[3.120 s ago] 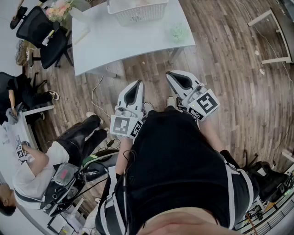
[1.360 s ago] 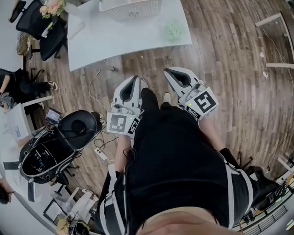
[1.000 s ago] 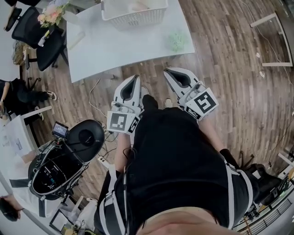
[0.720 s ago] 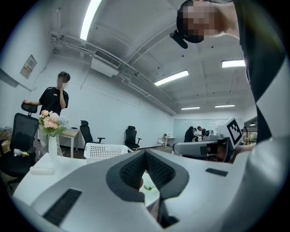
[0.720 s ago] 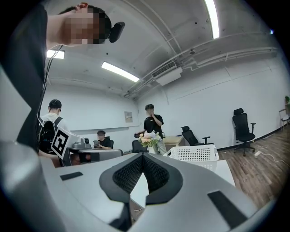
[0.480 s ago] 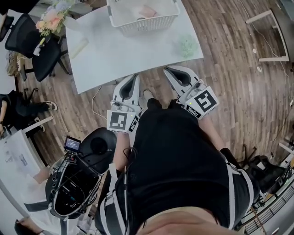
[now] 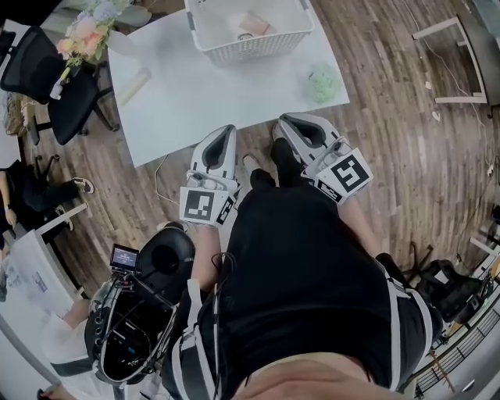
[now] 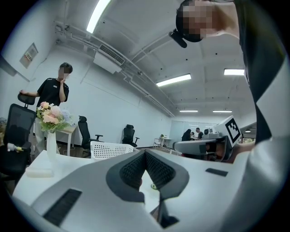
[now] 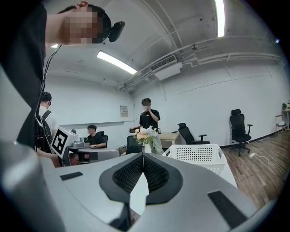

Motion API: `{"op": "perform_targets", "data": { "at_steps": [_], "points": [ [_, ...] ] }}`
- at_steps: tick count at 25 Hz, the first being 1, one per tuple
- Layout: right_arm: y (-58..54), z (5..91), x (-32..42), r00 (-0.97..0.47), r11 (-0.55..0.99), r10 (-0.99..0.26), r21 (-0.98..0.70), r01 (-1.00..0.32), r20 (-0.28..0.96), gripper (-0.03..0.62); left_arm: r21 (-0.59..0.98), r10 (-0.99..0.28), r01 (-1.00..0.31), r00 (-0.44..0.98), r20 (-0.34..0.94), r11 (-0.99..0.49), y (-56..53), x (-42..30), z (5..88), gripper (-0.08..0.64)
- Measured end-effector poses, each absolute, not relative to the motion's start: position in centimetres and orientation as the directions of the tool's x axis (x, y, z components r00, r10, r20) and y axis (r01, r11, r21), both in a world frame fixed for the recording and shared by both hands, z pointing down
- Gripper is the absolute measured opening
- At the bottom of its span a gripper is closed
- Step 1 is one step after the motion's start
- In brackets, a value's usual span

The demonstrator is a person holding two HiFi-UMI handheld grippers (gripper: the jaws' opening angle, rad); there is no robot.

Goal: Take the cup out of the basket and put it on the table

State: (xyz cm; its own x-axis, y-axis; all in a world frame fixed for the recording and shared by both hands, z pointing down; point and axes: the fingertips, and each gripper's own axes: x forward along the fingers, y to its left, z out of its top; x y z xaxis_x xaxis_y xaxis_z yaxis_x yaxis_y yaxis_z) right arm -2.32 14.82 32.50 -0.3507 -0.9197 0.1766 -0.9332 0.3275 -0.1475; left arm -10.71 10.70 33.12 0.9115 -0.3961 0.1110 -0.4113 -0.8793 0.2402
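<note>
A white perforated basket (image 7: 250, 35) stands at the far side of the white table (image 7: 203, 101). A pinkish cup (image 7: 254, 23) lies inside it. Both grippers are held close to my body, just short of the table's near edge. My left gripper (image 7: 227, 130) is shut and empty, and so is my right gripper (image 7: 284, 123). In the left gripper view the jaws (image 8: 145, 155) meet, with the basket (image 8: 110, 150) beyond them. In the right gripper view the shut jaws (image 9: 143, 158) point at the basket (image 9: 197, 157).
A green crumpled thing (image 7: 323, 80) lies on the table's right part, and a pale block (image 7: 133, 84) on its left. A vase of flowers (image 7: 84, 30) and a black office chair (image 7: 43, 78) stand at the left. A person with a camera rig (image 7: 137, 320) is at lower left.
The table and basket have come nearer and lower in the head view, and the cup now shows in the basket. Both grippers stay shut in front of my body.
</note>
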Motion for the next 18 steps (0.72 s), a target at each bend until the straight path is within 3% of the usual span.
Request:
{"op": "perform_targets", "data": {
  "at_steps": [9,18],
  "points": [
    [11.0,32.5,0.1,-0.392,0.372,-0.91,-0.155,-0.915,0.134,0.018,0.233,-0.454,-0.469,0.883,0.116,-0.852,8.1,-9.3,32.9,0.02],
    [7.2,32.0,6.0,-0.424,0.407,-0.901,-0.165,-0.898,0.088,0.018,0.22,-0.493,-0.503,0.864,0.103,-0.836,4.7,-3.3,32.0,0.02]
  ]
}}
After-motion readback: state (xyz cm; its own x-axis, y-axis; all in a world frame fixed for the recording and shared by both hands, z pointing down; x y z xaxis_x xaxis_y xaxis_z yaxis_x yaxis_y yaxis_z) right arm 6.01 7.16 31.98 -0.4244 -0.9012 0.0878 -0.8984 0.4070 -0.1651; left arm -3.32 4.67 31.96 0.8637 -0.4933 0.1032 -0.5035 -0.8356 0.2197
